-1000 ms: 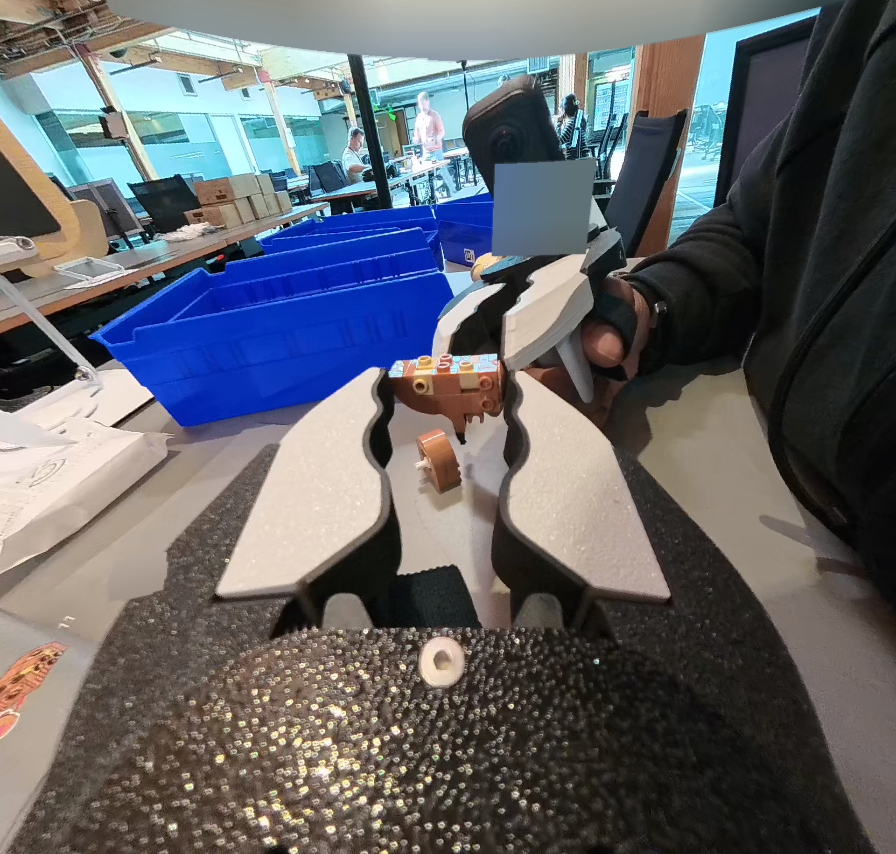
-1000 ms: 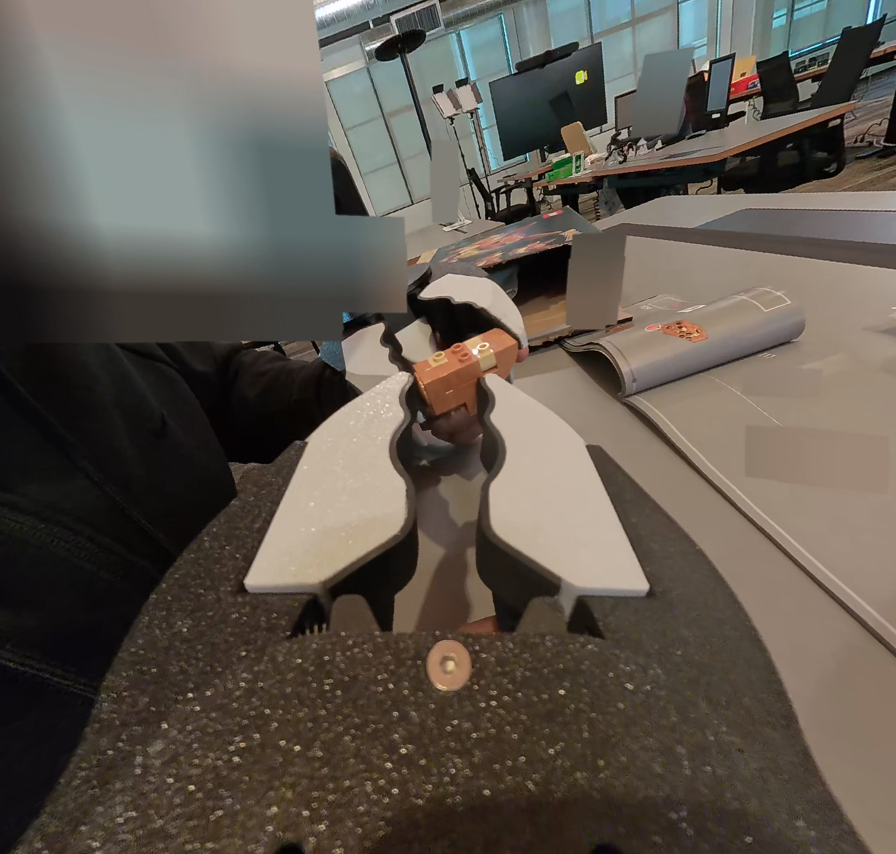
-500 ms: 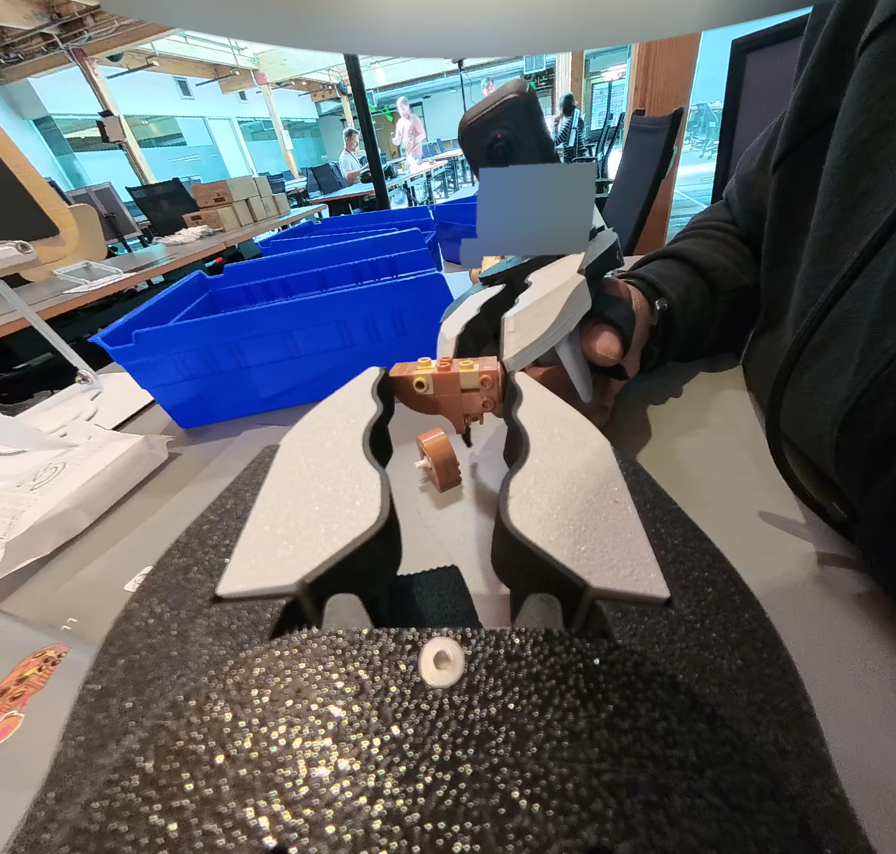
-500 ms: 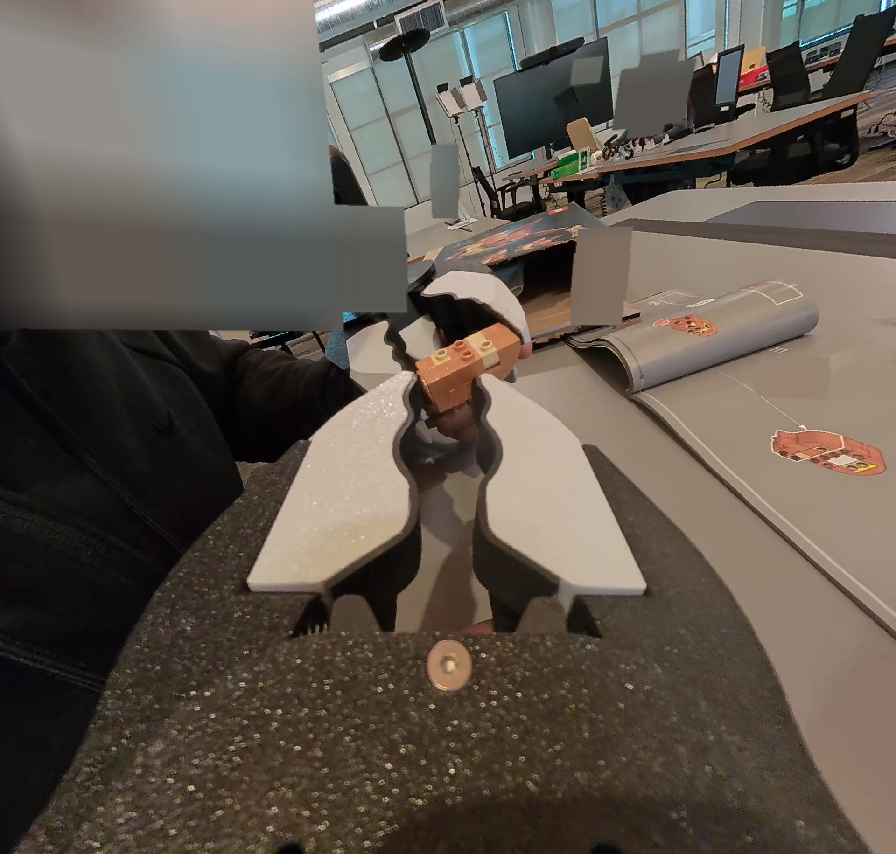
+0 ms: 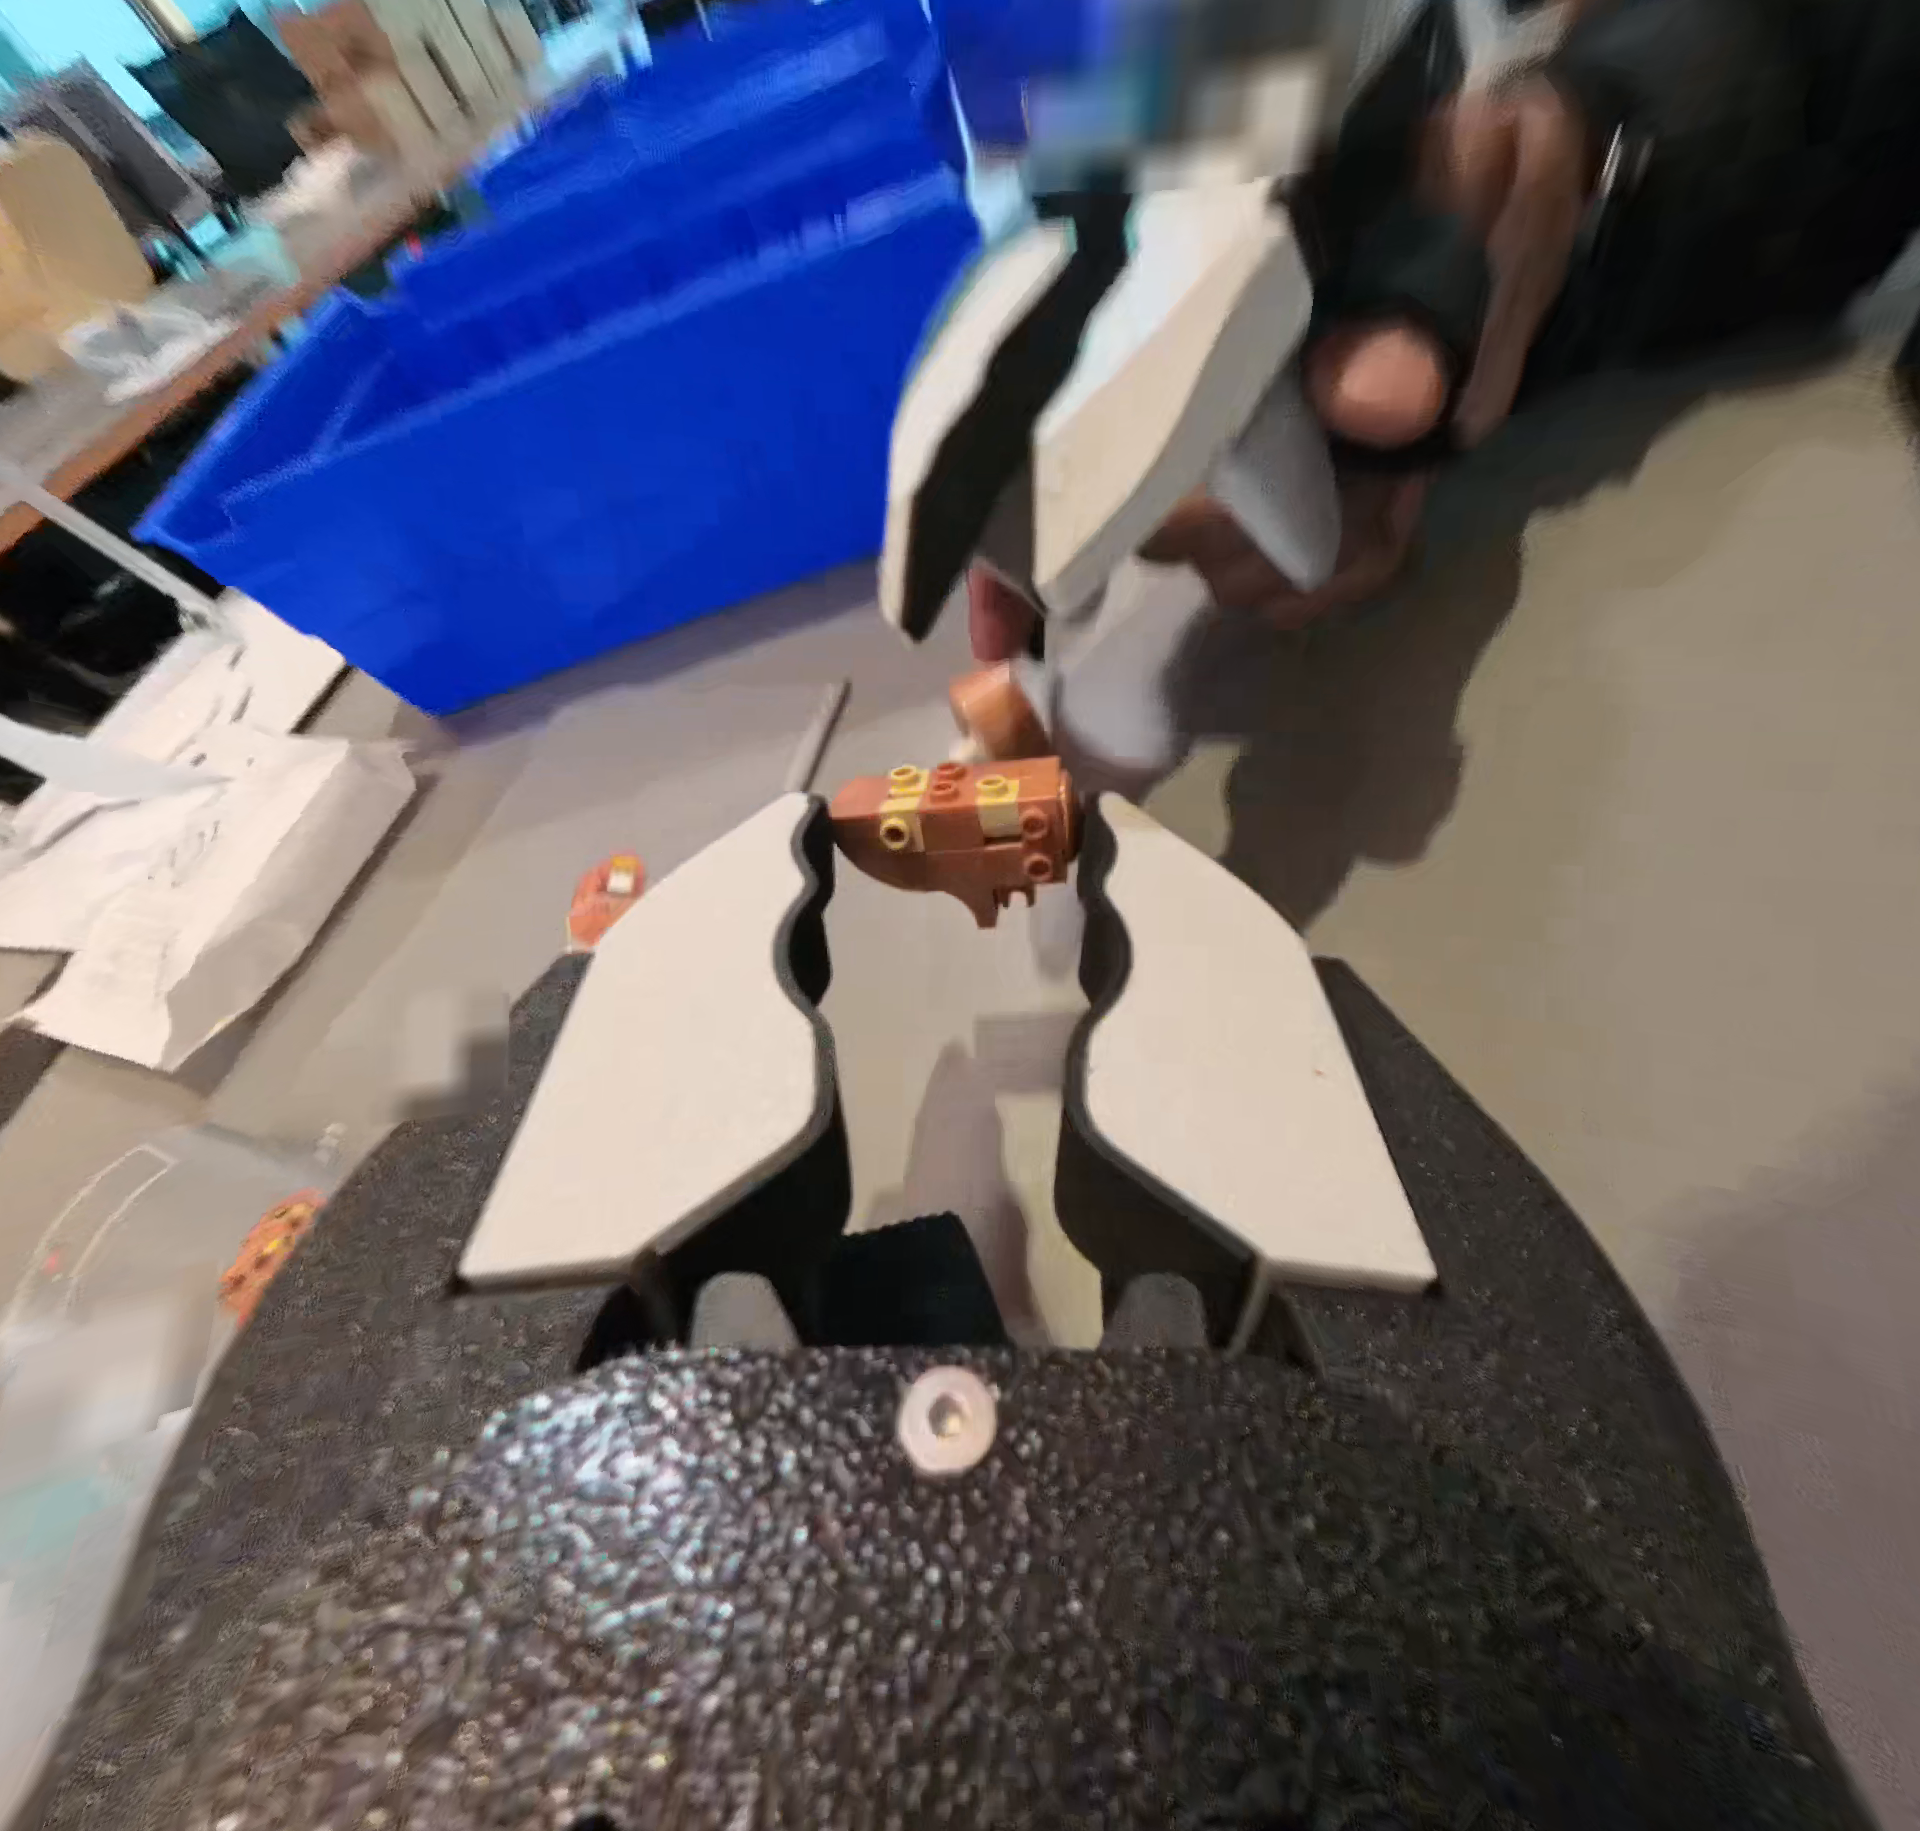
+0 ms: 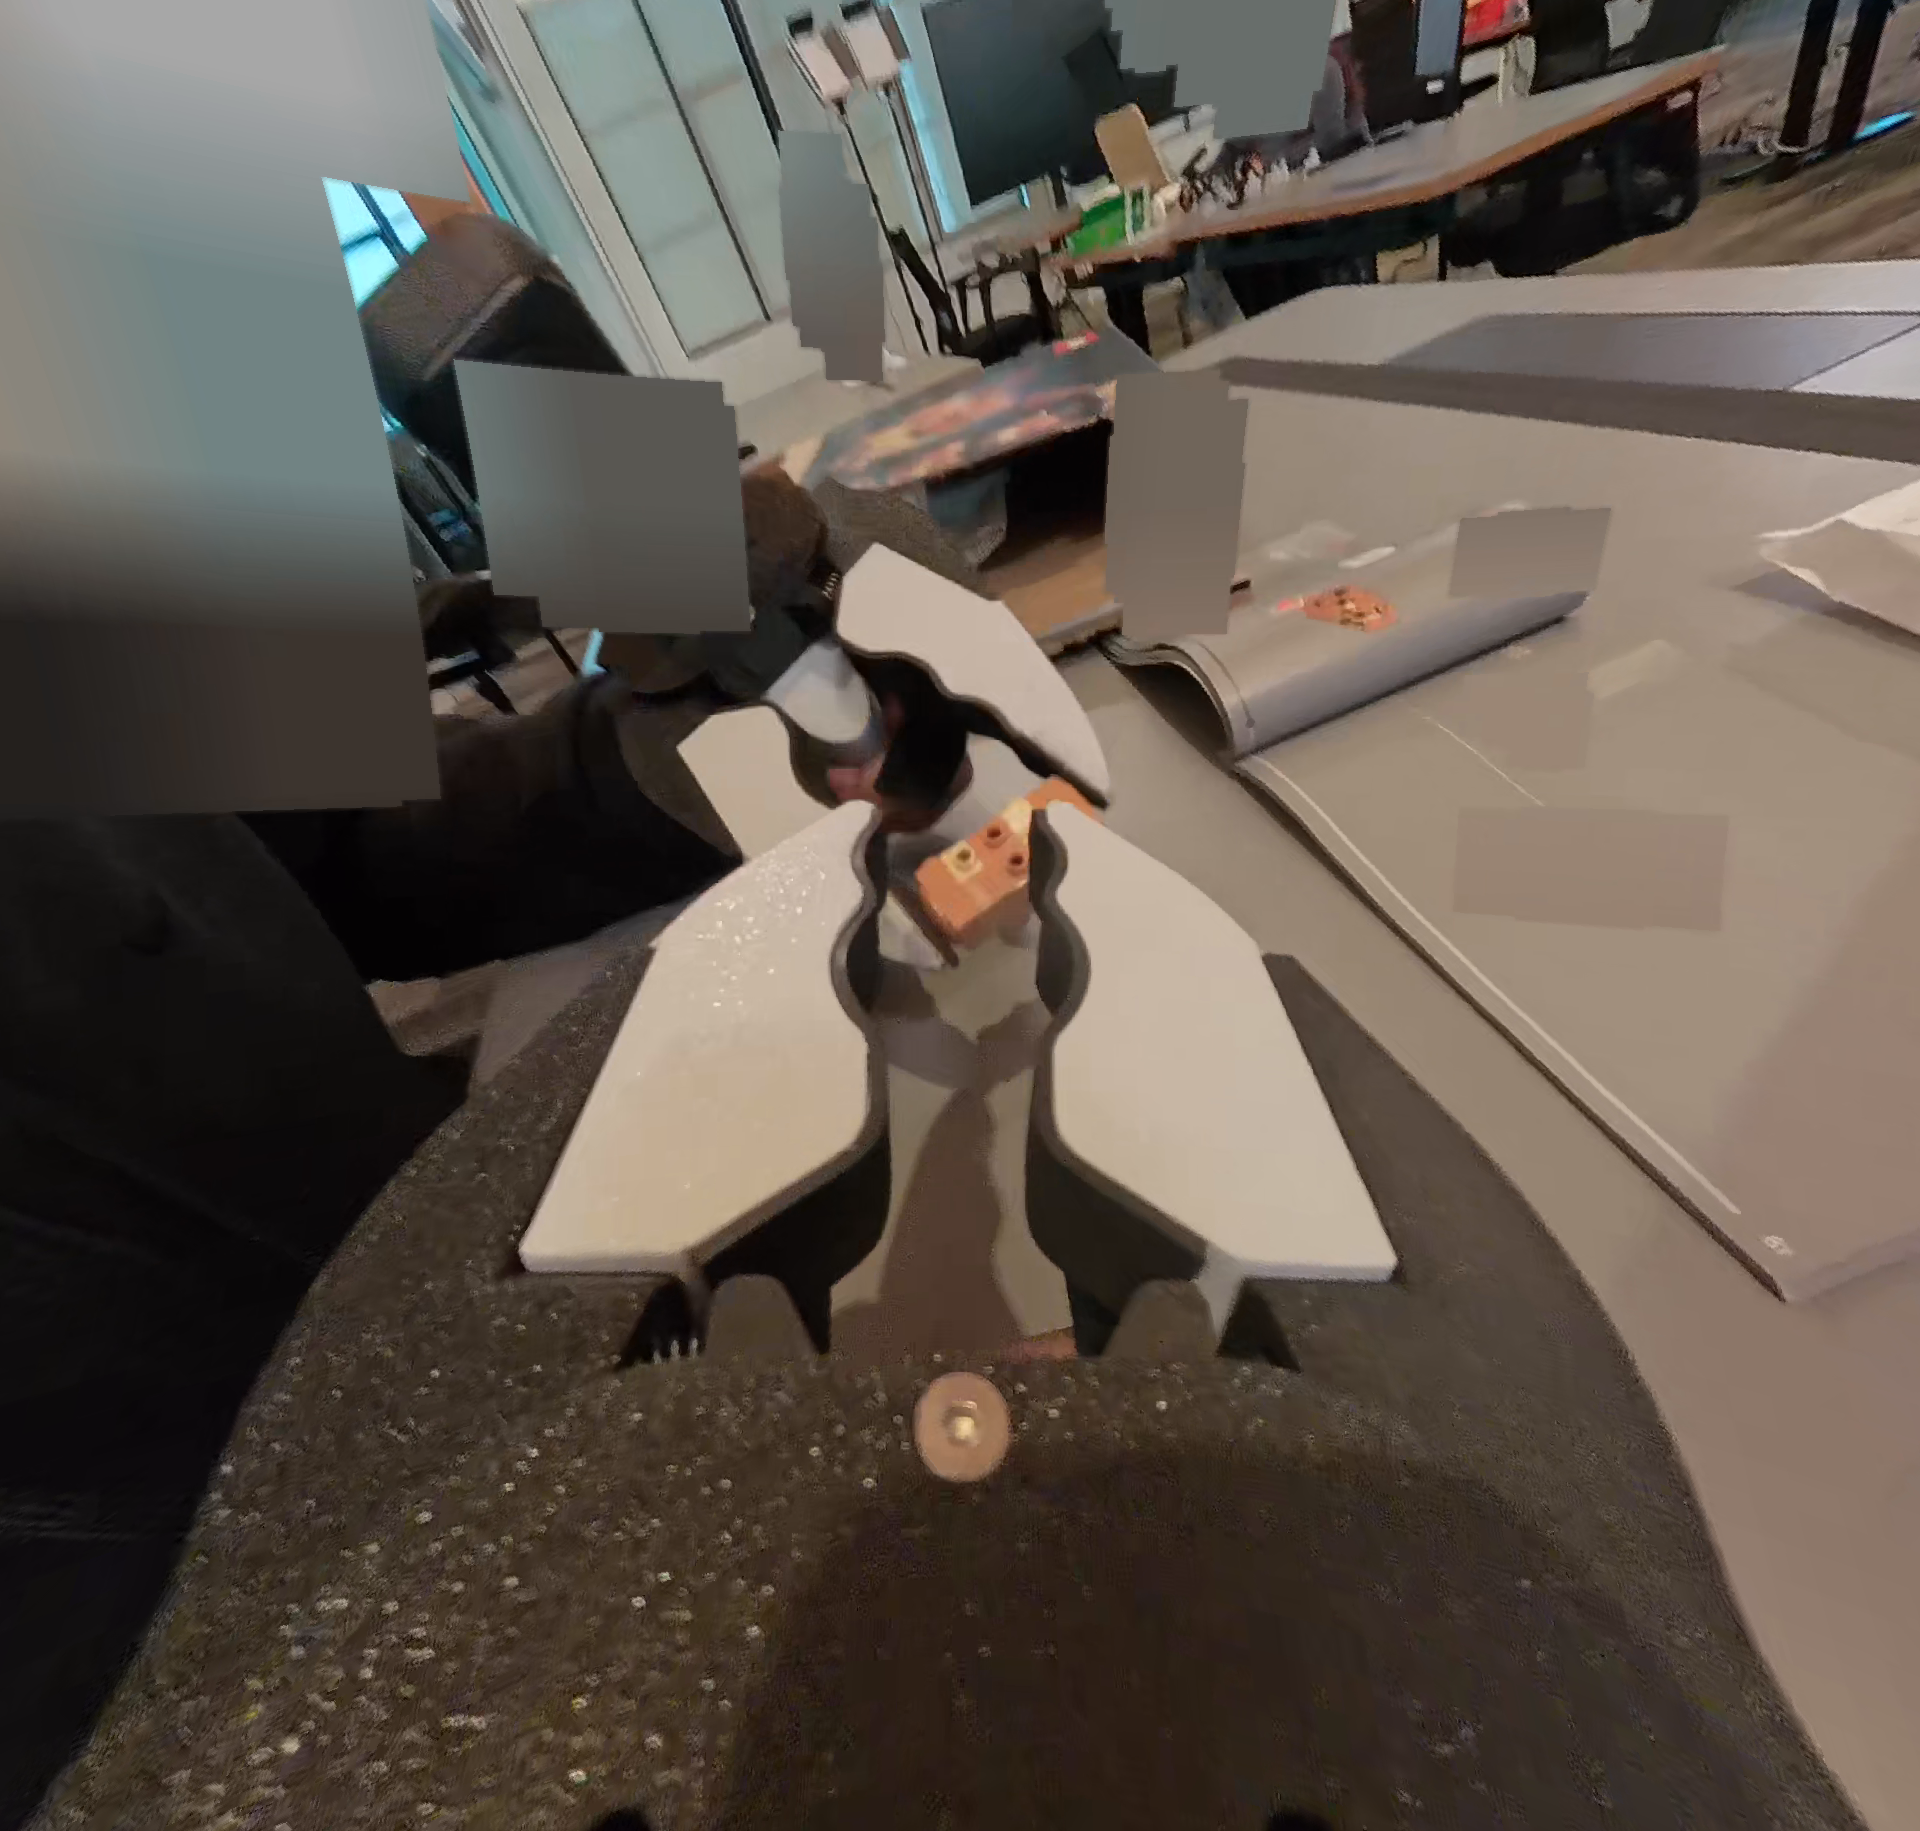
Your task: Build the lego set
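Brown brick block (image 5: 951, 831) sits pinched in your left gripper (image 5: 954, 825), above the table (image 5: 1558, 846). Your right gripper (image 6: 961, 825) stands open around it; a bump could twist it loose.

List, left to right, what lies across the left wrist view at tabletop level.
White papers → small brown brick piece on the table → brown brick assembly clamped in the left tongs → right tongs, above the assembly's right end.
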The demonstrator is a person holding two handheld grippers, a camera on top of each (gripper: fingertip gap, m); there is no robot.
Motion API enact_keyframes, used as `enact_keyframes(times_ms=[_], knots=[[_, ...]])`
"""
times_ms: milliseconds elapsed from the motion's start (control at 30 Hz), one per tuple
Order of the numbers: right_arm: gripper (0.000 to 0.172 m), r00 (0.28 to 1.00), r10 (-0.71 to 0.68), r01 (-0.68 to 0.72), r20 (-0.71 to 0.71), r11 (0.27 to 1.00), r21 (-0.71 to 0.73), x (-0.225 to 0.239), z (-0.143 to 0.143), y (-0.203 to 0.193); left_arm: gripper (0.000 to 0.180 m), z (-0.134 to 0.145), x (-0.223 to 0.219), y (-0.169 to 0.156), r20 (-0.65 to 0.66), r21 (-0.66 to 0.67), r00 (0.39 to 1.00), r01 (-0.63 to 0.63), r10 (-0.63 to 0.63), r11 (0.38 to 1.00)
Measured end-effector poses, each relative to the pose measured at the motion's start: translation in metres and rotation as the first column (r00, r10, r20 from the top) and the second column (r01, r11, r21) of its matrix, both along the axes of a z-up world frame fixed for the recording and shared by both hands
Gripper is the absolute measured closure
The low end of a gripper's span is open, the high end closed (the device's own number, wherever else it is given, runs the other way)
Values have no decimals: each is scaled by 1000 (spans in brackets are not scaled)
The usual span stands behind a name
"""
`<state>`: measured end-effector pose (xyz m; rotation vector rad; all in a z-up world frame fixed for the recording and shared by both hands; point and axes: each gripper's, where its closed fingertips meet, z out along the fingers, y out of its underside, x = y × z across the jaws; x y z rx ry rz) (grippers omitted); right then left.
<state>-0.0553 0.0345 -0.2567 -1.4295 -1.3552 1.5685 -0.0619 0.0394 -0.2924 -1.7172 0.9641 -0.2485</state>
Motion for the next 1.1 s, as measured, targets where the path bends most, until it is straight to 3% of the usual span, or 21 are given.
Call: enact_keyframes(times_ms=[100, 267, 633, 800, 1100], knots=[[149, 999, -19, 15, 47, 997, 73, -2, -10, 1, 136, -30, -6, -7, -237, -78, 971, 13, -31, 997], [150, 995, -33, 22, 94, 993, 120, -3, -20, 5, 135, -49, -5, -18, -333, -164, 937, 51, -104, 985], [150, 991, -94, 69, 96, 970, 235, 3, -18, 24, 132, -43, -8, -29, -225, -174, 963, 109, -147, 979], [150, 989, -120, 92, 87, 958, 271, 7, -17, 31, 128, -47, -11, -30, -249, -174, 957, 109, -151, 979], [151, 972, -228, 189, 62, 907, 376, 17, -15, 51, 129, -40, -16, -31, -257, -135, 966, -4, -32, 991]])
